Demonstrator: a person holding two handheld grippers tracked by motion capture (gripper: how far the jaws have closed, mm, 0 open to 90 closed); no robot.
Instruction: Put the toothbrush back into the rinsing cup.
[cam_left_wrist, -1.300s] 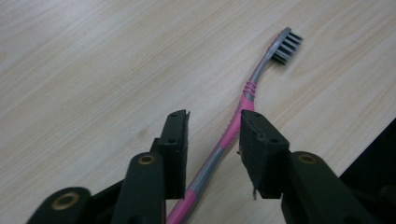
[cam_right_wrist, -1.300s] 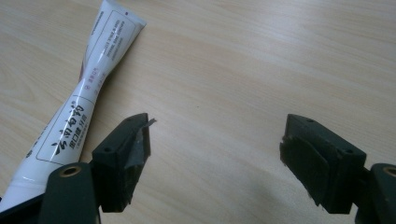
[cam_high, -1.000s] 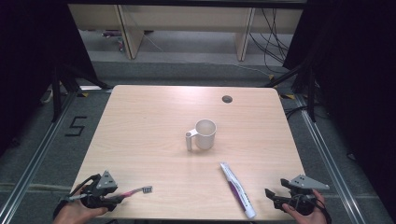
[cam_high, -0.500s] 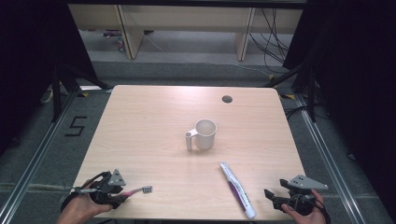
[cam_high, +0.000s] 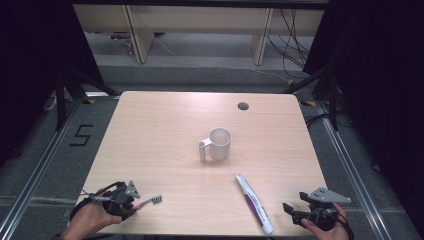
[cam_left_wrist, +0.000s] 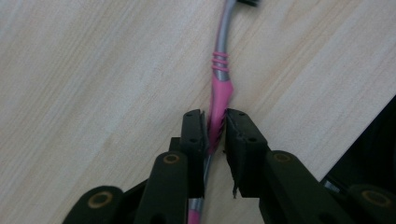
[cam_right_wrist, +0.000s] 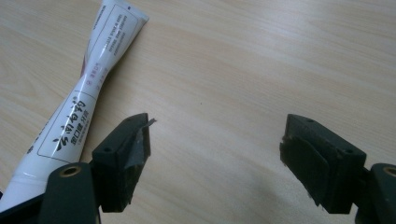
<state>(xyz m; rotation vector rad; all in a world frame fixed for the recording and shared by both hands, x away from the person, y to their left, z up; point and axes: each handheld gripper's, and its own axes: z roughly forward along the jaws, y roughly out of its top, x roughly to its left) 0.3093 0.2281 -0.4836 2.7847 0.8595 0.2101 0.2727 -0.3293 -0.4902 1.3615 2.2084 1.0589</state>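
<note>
A pink and grey toothbrush (cam_high: 148, 201) lies at the table's front left, bristles to the right. My left gripper (cam_high: 133, 204) has just been closing its jaws on it. In the left gripper view both pads touch the pink handle of the toothbrush (cam_left_wrist: 219, 88), with my left gripper (cam_left_wrist: 215, 116) low over the wood. A white toothpaste tube (cam_high: 254, 202) lies at the front right. My right gripper (cam_high: 290, 211) stands open just right of it. In the right gripper view the toothpaste tube (cam_right_wrist: 93, 79) lies to the left of my right gripper (cam_right_wrist: 217, 135), whose jaws are wide apart over bare wood.
A white mug (cam_high: 220, 143) stands upright mid-table, handle to the left. The wooden table (cam_high: 160, 130) has a small cable hole (cam_high: 243, 106) at the back right. Dark floor and metal rails run along both sides, and shelving stands behind.
The left hand has shifted along the table's front edge toward the toothbrush, and its jaws have come in around the handle. The right hand has stayed still.
</note>
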